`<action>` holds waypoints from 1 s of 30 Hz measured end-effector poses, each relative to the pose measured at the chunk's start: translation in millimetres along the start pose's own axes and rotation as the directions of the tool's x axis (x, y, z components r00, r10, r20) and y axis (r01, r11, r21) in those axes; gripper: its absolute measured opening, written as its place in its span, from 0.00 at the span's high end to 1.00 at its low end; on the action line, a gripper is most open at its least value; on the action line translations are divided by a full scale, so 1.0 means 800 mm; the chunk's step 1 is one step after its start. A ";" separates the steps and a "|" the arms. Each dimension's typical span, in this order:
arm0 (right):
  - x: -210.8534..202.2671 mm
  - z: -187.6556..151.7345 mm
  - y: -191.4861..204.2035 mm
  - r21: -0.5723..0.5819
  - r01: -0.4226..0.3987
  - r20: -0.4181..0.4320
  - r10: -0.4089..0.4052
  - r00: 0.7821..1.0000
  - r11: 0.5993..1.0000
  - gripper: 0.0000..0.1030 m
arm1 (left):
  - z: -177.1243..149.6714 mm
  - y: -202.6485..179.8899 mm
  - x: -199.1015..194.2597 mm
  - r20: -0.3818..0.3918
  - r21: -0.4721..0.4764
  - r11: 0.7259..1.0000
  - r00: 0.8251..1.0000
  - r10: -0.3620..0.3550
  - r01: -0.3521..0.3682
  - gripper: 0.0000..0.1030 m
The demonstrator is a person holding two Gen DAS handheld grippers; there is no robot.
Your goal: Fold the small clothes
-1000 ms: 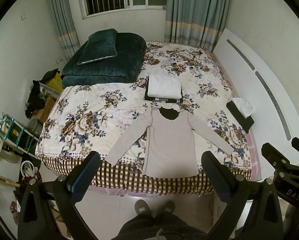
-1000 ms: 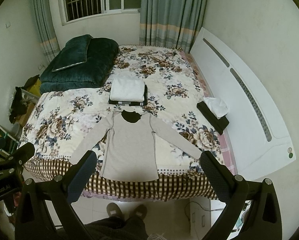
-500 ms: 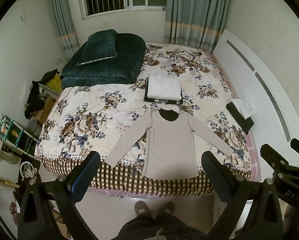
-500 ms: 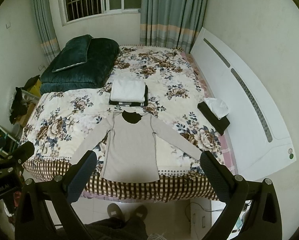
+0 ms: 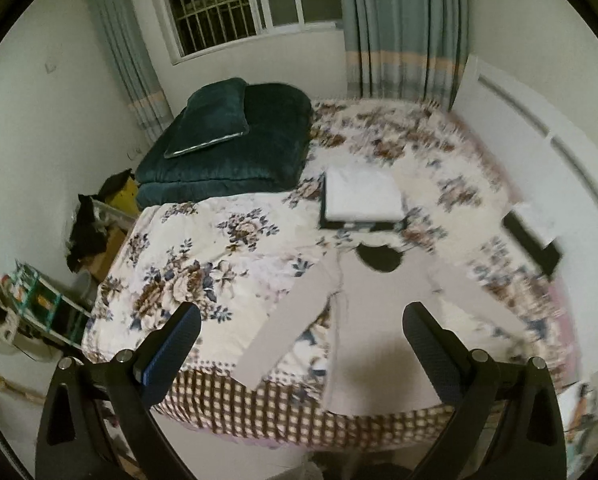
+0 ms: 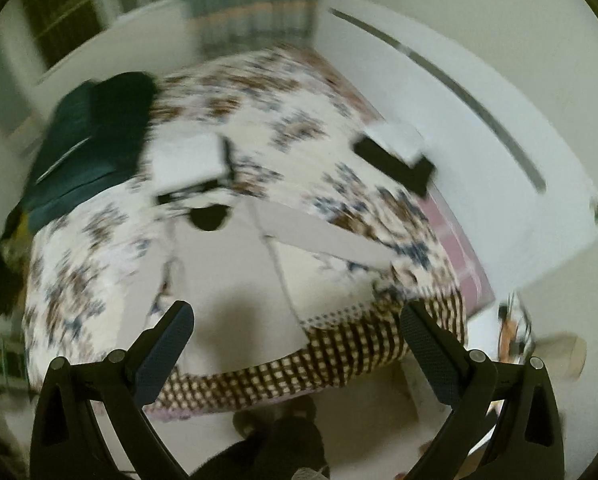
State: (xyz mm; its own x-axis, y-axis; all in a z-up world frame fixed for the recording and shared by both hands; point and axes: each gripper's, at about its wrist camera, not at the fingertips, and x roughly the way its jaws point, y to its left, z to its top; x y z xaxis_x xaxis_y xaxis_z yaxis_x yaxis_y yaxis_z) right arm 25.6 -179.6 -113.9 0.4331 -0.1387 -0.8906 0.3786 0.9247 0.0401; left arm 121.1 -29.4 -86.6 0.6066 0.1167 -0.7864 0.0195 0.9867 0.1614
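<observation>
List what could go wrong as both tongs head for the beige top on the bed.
1. The beige top hangs its hem over the bed edge; a tug on a sleeve may slide it off.
2. Both views are motion-blurred, so the open left tongs or right tongs may pinch the floral sheet along with it.
3. The folded stack lies near the collar; a sweeping fold could nudge it.

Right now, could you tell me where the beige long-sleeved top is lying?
The beige top lies flat, sleeves spread, at the near edge of the floral bed, just in front of the white folded stack.
</observation>
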 end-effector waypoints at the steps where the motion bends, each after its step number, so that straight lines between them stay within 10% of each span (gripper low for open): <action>1: 0.035 0.003 -0.023 0.048 0.028 -0.025 -0.027 0.999 0.998 0.00 | 0.001 -0.015 0.032 -0.019 0.017 1.000 1.000 0.013 -0.012 0.00; 14: 0.490 -0.003 -0.297 0.478 0.156 -0.276 -0.021 0.961 0.864 0.09 | -0.059 -0.119 0.338 -0.327 -0.006 0.996 0.941 0.085 -0.092 0.00; 24: 0.731 -0.014 -0.379 0.670 0.174 -0.326 0.076 0.942 0.722 0.17 | -0.146 -0.145 0.513 -0.478 -0.003 0.990 0.870 0.122 -0.141 0.00; 27: 0.760 -0.006 -0.372 0.659 0.178 -0.306 0.045 0.951 0.731 0.37 | -0.160 -0.146 0.537 -0.494 -0.011 0.991 0.862 0.113 -0.137 0.00; 29: 0.758 0.005 -0.355 0.607 0.193 -0.288 -0.014 0.958 0.771 0.89 | -0.168 -0.139 0.544 -0.498 -0.021 0.991 0.860 0.107 -0.135 0.00; 30: 0.754 0.011 -0.343 0.578 0.200 -0.287 -0.032 0.957 0.791 0.95 | -0.170 -0.136 0.545 -0.499 -0.028 0.991 0.860 0.102 -0.134 0.00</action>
State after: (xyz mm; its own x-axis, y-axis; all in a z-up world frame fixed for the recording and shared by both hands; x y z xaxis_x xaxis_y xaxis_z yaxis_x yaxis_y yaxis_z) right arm 190.2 -520.3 -658.5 0.1675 -0.0607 -0.9840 0.8592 0.4984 0.1155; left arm 275.8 -70.5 -528.3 0.1271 0.2579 -0.9578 -0.0846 0.9649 0.2486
